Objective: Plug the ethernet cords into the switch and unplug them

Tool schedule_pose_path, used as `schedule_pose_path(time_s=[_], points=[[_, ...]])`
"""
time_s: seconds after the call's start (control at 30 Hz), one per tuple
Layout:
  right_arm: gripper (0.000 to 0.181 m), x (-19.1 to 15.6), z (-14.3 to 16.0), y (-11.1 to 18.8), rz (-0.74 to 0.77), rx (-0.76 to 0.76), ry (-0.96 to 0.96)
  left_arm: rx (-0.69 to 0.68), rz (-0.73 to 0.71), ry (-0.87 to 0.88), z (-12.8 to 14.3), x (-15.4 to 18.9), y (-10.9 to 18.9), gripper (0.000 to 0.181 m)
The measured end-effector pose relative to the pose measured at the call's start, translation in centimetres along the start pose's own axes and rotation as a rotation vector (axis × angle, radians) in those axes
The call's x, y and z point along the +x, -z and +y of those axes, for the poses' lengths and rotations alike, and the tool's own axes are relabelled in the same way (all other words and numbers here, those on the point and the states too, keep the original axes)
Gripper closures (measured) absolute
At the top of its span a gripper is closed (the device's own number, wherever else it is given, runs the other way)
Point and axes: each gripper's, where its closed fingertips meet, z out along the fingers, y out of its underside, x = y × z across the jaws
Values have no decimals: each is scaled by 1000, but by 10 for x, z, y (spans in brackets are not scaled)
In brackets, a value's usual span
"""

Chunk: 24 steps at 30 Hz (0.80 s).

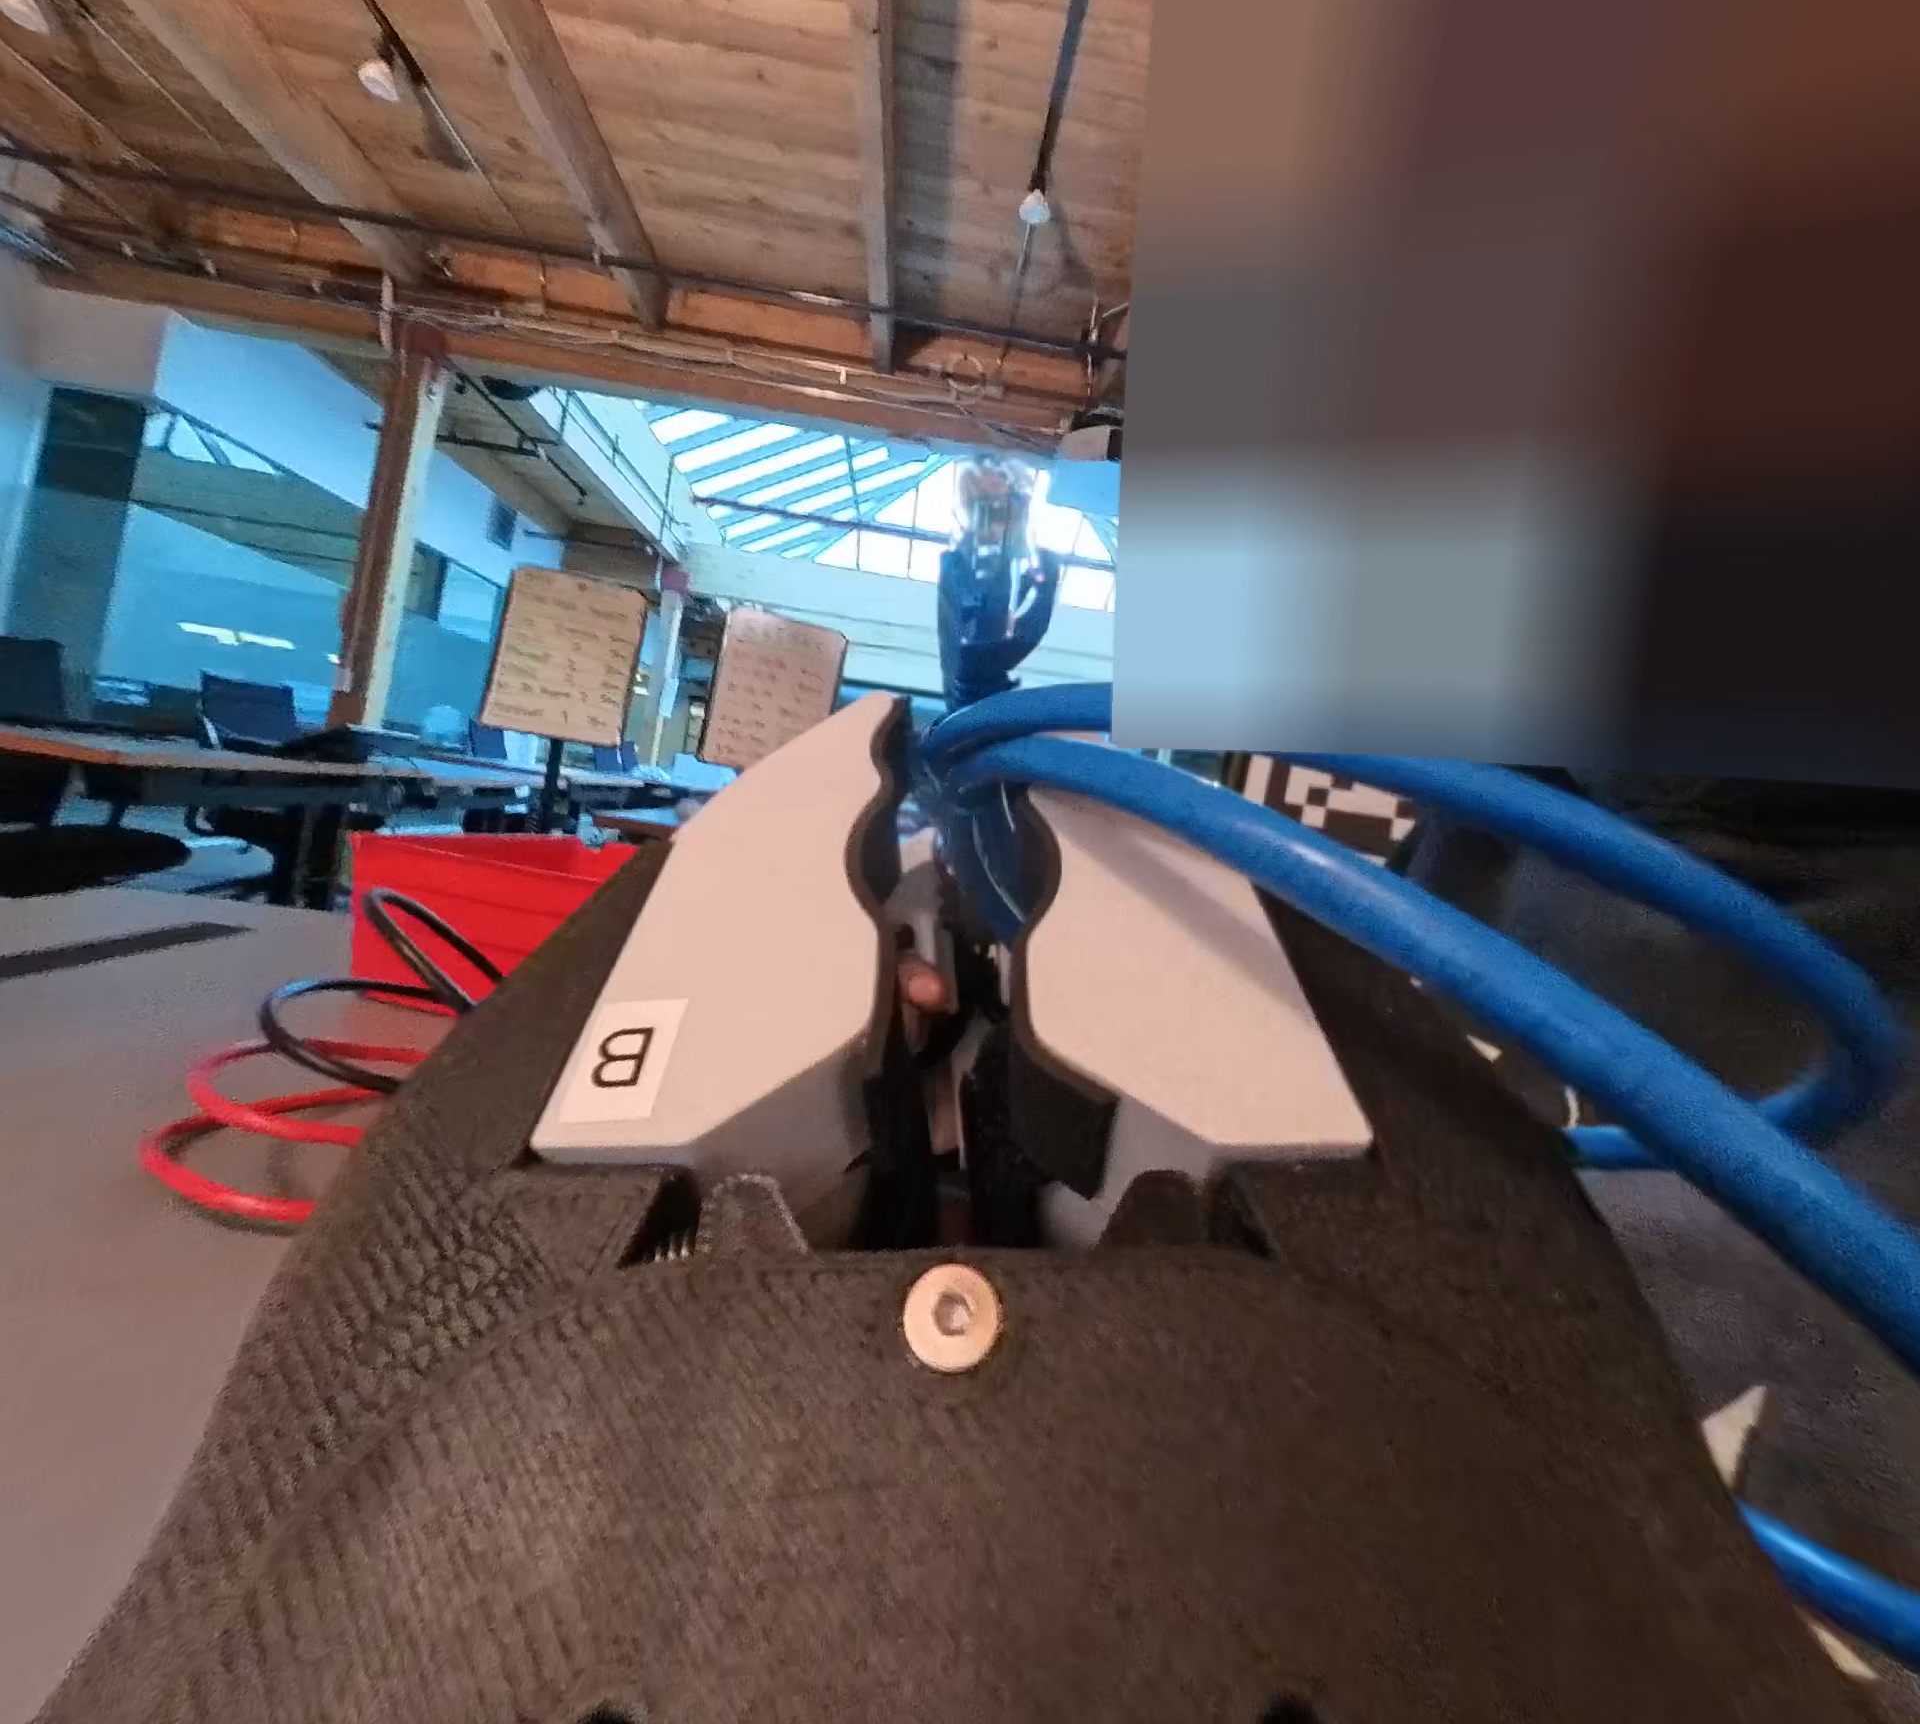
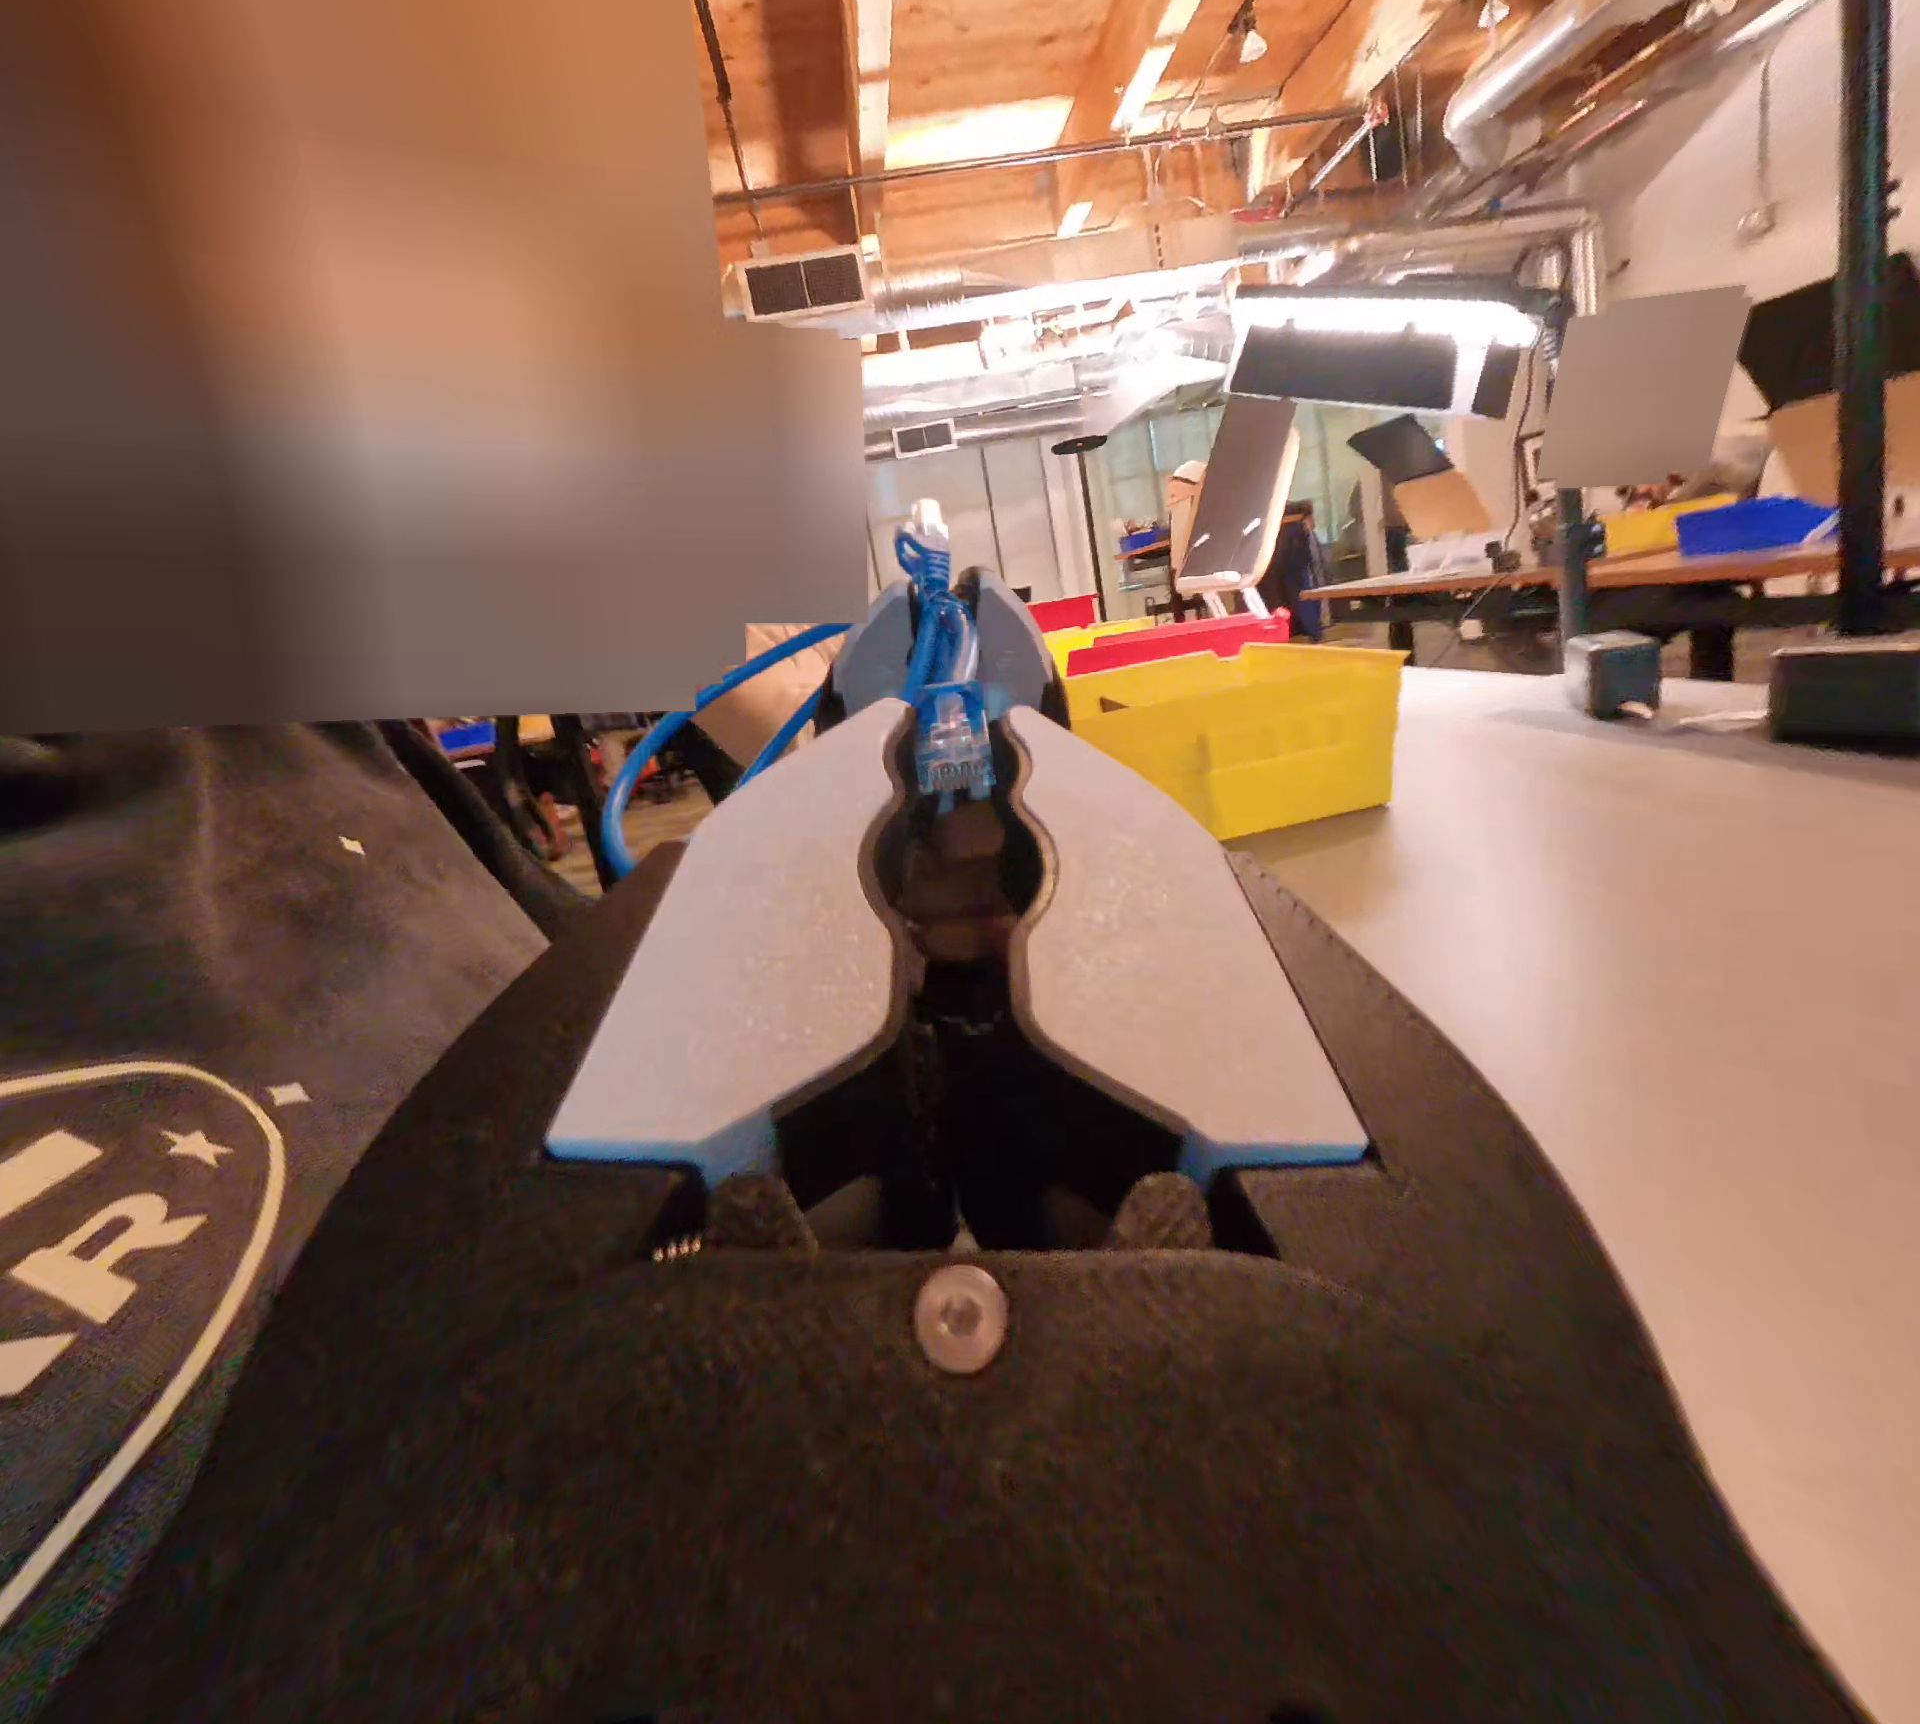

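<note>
In the left wrist view my left gripper (image 1: 961, 791) is shut on a bunched blue ethernet cord (image 1: 1351, 874). One clear plug (image 1: 992, 531) sticks up past its fingertips, and the cord loops off to the right. In the right wrist view my right gripper (image 2: 951, 739) is shut on the cord's other blue-booted plug (image 2: 951, 755), whose contacts face the camera. Just beyond it the left gripper (image 2: 940, 646) grips the same cord, with its plug (image 2: 925, 521) pointing up. No switch is in view.
A red bin (image 1: 468, 895) and loops of red and black cable (image 1: 239, 1144) lie on the grey table at the left. A yellow bin (image 2: 1247, 739) and red bins (image 2: 1174, 635) stand on the table (image 2: 1610, 947). A person's dark shirt (image 2: 208, 947) is close by on the left. My hands' fingertips stand some 8 cm from each other.
</note>
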Motion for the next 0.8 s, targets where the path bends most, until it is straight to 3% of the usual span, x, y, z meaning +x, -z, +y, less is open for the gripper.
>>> schedule_pose_path(time_s=[0.17, 0.23, 0.3, 0.4, 0.5, 0.67, 0.8], points=[[169, -8, -9, 1, -34, 44, 62, -12, 58, -57, -3, 11, 3, 164], [169, -12, -22, 7, -61, 123, 81, -37, 110, -85, 0, 18, 6, 145], [170, -15, -35, 14, -77, 171, 112, -124, 128, -147, 7, 17, 16, 139], [170, -18, -44, 18, -91, 194, 135, -213, -82, -288, 10, -18, 25, 140], [169, -20, -32, 8, -126, 168, 54, -308, -215, -439, 28, -36, 19, 140], [169, -20, 7, -11, -145, 62, -61, -280, -68, -342, 54, -5, -11, 144], [170, -14, 17, -13, -122, 32, -69, -269, 2, -248, 58, 7, -14, 147]])
